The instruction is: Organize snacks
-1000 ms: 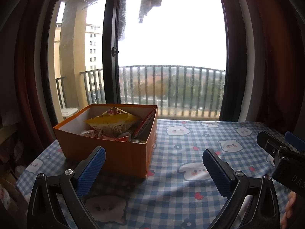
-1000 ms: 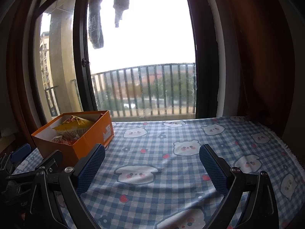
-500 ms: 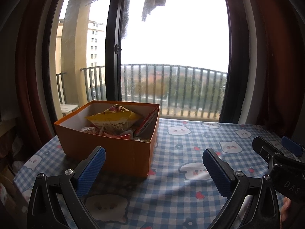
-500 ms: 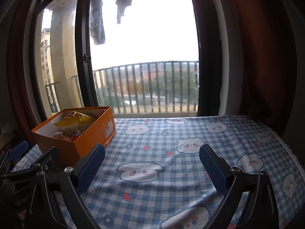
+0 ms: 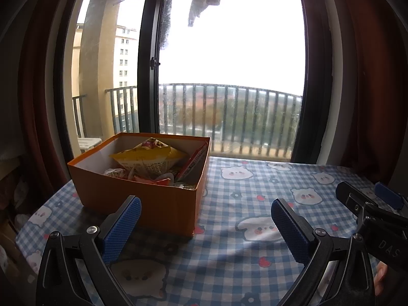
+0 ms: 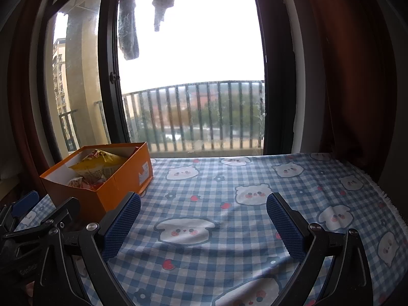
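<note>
An orange cardboard box (image 5: 132, 199) stands on the left of the table and also shows in the right wrist view (image 6: 119, 186). It holds several snack packets, with a yellow bag (image 5: 150, 158) on top, seen too in the right wrist view (image 6: 99, 165). My left gripper (image 5: 204, 219) is open and empty, just in front of the box and to its right. My right gripper (image 6: 204, 216) is open and empty over the bare cloth, right of the box. Its fingers (image 5: 357, 204) show at the right edge of the left wrist view.
The table carries a blue checked cloth with bear prints (image 6: 229, 178). A glass balcony door (image 5: 229, 76) and dark red curtains (image 6: 344, 76) stand behind the table. The table's right edge has a fringe (image 6: 390, 204).
Both grippers have tilted or drawn back slightly, so the box and table sit lower in each view. Both stay open and empty. The box has not moved.
</note>
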`<state>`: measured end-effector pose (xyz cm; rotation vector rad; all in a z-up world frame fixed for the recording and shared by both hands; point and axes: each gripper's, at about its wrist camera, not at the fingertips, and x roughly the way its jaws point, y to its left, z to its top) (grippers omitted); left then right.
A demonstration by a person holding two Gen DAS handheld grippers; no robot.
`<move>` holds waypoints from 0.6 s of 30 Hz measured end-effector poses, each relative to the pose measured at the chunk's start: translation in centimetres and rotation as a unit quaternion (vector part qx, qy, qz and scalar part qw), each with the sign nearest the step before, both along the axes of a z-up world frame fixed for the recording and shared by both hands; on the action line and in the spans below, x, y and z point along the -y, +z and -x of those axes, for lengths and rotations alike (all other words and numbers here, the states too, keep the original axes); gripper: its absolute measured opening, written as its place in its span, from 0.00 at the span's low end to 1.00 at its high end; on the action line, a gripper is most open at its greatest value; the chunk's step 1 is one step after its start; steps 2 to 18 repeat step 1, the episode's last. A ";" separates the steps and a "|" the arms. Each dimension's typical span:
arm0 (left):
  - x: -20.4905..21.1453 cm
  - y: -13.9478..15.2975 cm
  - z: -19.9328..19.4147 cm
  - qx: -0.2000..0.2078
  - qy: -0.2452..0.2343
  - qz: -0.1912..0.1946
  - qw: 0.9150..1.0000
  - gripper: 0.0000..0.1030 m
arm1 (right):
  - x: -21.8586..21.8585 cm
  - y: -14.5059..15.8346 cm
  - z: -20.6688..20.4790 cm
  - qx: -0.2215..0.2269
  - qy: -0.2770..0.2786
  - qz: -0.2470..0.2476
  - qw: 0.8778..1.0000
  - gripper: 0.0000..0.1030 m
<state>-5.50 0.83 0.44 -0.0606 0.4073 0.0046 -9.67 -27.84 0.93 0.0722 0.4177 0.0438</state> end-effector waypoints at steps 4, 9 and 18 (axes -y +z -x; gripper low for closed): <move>0.1 0.0 0.0 0.000 -0.001 -0.001 1.000 0.99 | 0.0 0.0 0.0 0.000 -0.001 0.000 1.000 0.97; 0.1 0.0 0.0 0.000 -0.001 -0.001 1.000 0.99 | 0.0 0.0 0.0 0.000 -0.001 0.000 1.000 0.97; 0.1 0.0 0.0 0.000 -0.001 -0.001 1.000 0.99 | 0.0 0.0 0.0 0.000 -0.001 0.000 1.000 0.97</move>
